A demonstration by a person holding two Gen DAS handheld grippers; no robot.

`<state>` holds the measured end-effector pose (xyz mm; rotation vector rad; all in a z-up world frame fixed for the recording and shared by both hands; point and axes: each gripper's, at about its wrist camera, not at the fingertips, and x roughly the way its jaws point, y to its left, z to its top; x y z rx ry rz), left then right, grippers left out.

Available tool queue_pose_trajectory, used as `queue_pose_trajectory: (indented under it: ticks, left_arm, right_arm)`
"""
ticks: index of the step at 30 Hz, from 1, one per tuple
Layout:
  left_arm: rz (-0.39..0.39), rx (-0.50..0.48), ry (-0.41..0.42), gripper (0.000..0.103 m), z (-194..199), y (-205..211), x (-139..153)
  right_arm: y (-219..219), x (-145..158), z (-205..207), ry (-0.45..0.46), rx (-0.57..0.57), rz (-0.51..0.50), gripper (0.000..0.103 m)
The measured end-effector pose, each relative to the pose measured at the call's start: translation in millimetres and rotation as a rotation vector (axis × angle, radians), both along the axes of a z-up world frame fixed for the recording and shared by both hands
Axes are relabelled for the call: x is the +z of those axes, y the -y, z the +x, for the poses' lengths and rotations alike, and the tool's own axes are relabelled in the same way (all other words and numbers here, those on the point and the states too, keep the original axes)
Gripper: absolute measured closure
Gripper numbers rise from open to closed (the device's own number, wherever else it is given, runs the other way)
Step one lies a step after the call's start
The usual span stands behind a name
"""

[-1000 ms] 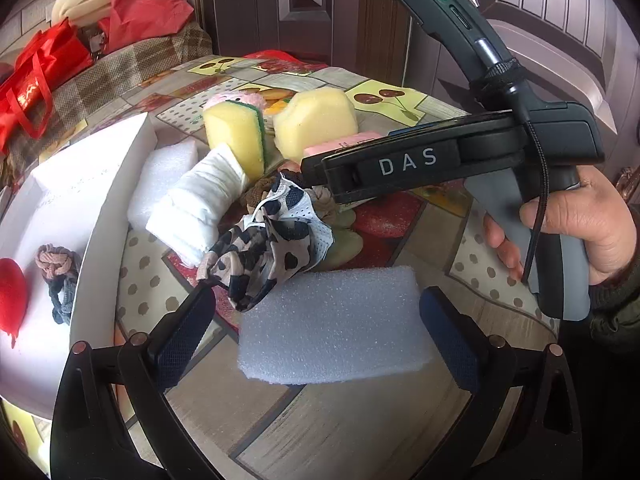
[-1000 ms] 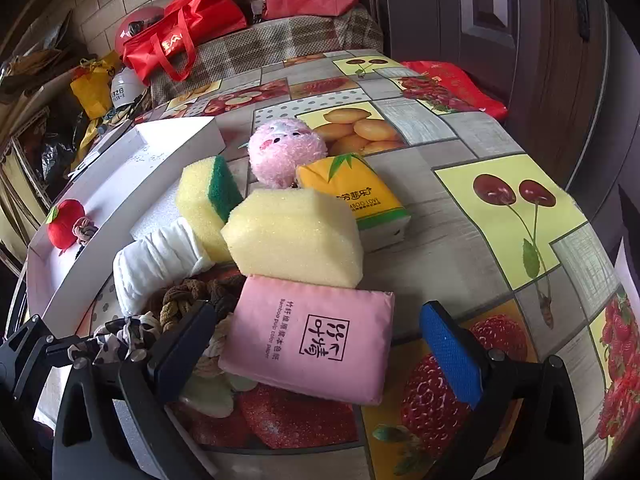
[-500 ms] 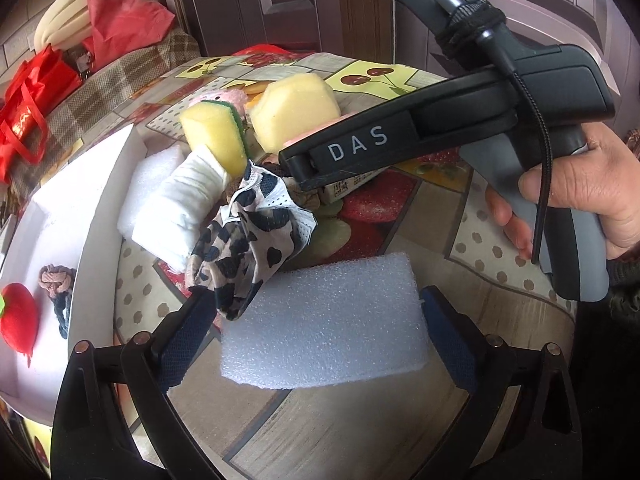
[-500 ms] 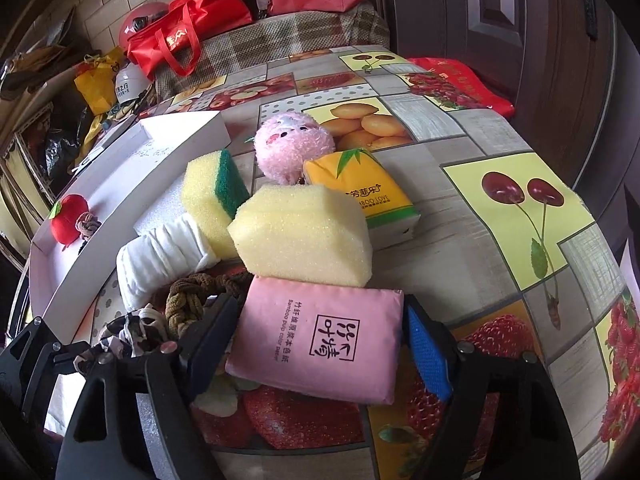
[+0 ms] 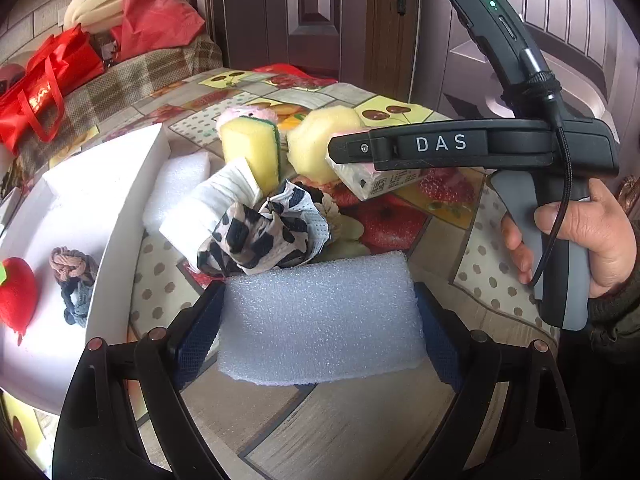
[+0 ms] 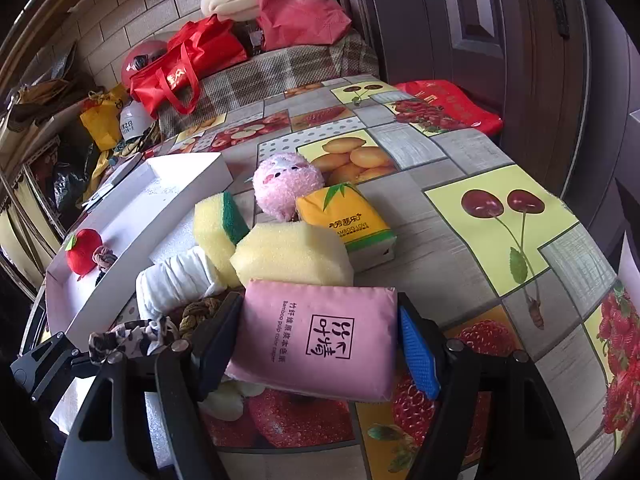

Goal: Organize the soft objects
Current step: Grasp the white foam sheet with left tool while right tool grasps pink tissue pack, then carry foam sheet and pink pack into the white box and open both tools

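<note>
Left wrist view puts the fruit-print table [image 5: 360, 420] across the frame, with the white tray [image 5: 104, 216] at the left edge holding a red plush strawberry [image 5: 16, 296] and a knotted hair tie [image 5: 74, 280]. At lower centre, your left gripper [image 5: 318, 316] clamps the white foam block [image 5: 320, 320], its long axis running left to right between the pads. In the right wrist view, your right gripper [image 6: 318, 340] squeezes the pink tissue pack [image 6: 320, 340] at lower centre, printed face up, with its long axis also running across the frame.
</note>
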<state>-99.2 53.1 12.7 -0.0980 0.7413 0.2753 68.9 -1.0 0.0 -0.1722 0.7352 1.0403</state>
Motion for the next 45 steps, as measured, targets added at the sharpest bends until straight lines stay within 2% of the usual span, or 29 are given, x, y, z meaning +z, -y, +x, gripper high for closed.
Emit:
queue_pose_trajectory:
  ticks: [5, 11, 13, 15, 18, 20, 24, 27, 33, 45]
  left_arm:
    - [0.059, 0.093, 0.170, 0.012, -30, -7, 19]
    - [0.266, 0.285, 0.254, 0.012, -68, -33, 30]
    - [0.299, 0.344, 0.278, 0.012, -84, -48, 31]
    - [0.277, 0.415, 0.304, 0.012, -100, -70, 33]
    - [0.202, 0.520, 0.362, 0.012, -125, -100, 31]
    - [0.208, 0.565, 0.367, 0.012, -134, -109, 31]
    - [0.228, 0.589, 0.367, 0.012, -142, -117, 30]
    - [0.211, 0.612, 0.371, 0.012, -147, -124, 28]
    - [0.231, 0.642, 0.372, 0.012, -149, -123, 28]
    - [0.216, 0.745, 0.377, 0.012, -164, -148, 26]
  right_arm:
    - [27, 14, -3, 0.045, -0.047, 0.149, 0.029]
    - [47, 26, 0, 0.093, -0.123, 0.306, 0.029]
    - [50, 28, 3, 0.107, -0.146, 0.341, 0.029]
    - [51, 30, 3, 0.114, -0.157, 0.364, 0.029]
    - [53, 33, -5, 0.160, -0.144, 0.384, 0.029]
    - [51, 36, -17, 0.214, -0.123, 0.382, 0.029]
    - [44, 39, -41, 0.324, -0.073, 0.365, 0.029]
    - [38, 39, -53, 0.326, -0.024, 0.363, 0.029]
    - [15, 38, -80, 0.374, 0.065, 0.330, 0.029]
    - [-30, 29, -86, 0.329, 0.135, 0.246, 0.029]
